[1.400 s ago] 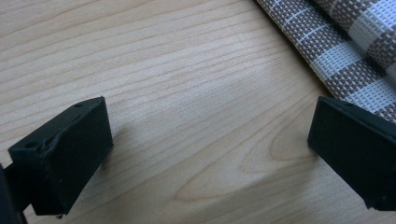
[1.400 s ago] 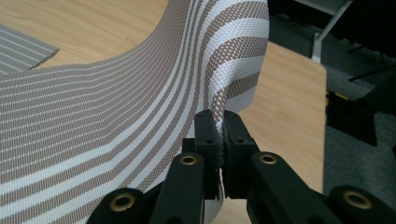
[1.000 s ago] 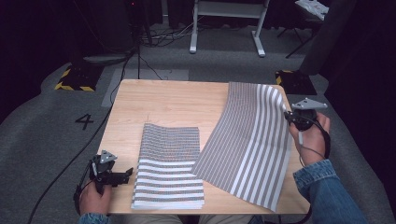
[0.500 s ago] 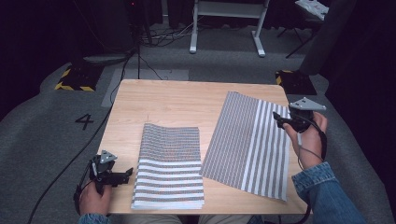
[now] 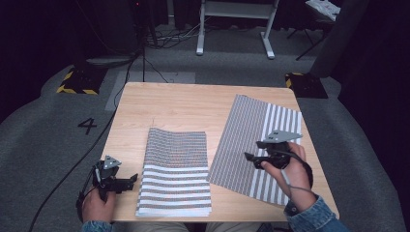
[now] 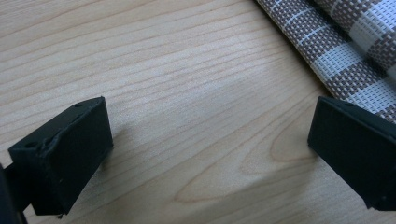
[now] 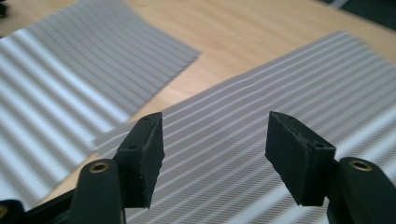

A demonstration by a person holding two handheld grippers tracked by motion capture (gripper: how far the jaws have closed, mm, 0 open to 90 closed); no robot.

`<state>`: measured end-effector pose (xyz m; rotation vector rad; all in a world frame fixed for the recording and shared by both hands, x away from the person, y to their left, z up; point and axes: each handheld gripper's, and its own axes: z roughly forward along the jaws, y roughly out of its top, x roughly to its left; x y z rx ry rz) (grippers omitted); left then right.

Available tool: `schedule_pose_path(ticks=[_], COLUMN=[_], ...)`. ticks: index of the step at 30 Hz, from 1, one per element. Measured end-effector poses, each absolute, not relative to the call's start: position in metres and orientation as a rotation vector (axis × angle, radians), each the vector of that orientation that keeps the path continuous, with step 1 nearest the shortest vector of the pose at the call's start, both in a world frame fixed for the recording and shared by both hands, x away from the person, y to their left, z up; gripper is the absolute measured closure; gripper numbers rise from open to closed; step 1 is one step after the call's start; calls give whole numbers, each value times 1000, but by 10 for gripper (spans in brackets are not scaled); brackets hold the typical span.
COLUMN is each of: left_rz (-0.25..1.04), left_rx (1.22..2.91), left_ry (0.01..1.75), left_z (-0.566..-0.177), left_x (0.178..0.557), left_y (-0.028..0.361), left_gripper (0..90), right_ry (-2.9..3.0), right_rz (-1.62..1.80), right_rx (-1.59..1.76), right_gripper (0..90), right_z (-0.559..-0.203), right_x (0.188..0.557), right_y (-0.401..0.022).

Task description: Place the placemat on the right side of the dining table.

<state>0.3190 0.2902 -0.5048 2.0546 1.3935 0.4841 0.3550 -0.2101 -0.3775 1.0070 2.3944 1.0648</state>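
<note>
A wooden worktop holds two striped mats. The folded mat lies near the middle, close to the near edge, and it is a neat stack with grey and white stripes. The flat mat lies on the right side of the worktop, spread out and turned at a slant, with its far corner close to the right edge. The two mats are near each other, and a thin strip of wood shows between them. The right gripper is over the flat mat, near the mat's near right part, and it points to the left. Its jaws have just been closing a little, but they stand apart and nothing is pinched between them. In the right gripper view the right gripper looks across the flat mat toward the folded mat. The left gripper sits at the near left corner of the worktop, just left of the folded mat. Its jaws are wide apart and grasp nothing. In the left gripper view the left gripper is low over bare wood, and the edge of the folded mat is just past one jaw.
</note>
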Motion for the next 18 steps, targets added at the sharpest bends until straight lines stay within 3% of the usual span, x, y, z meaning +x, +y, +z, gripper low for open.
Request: schedule_pose_path(ticks=[7, 18], left_rz=[483, 484], left_rx=[2055, 2055], left_ry=[1393, 1393], left_z=[-505, -505], left_x=[319, 319], left_y=[290, 290], left_gripper=[0, 0], right_ry=[2552, 2656], right_rz=[1021, 892], right_rx=[945, 898], right_gripper=[354, 295], right_z=[-417, -470], right_x=[341, 340], right_y=[-169, -144])
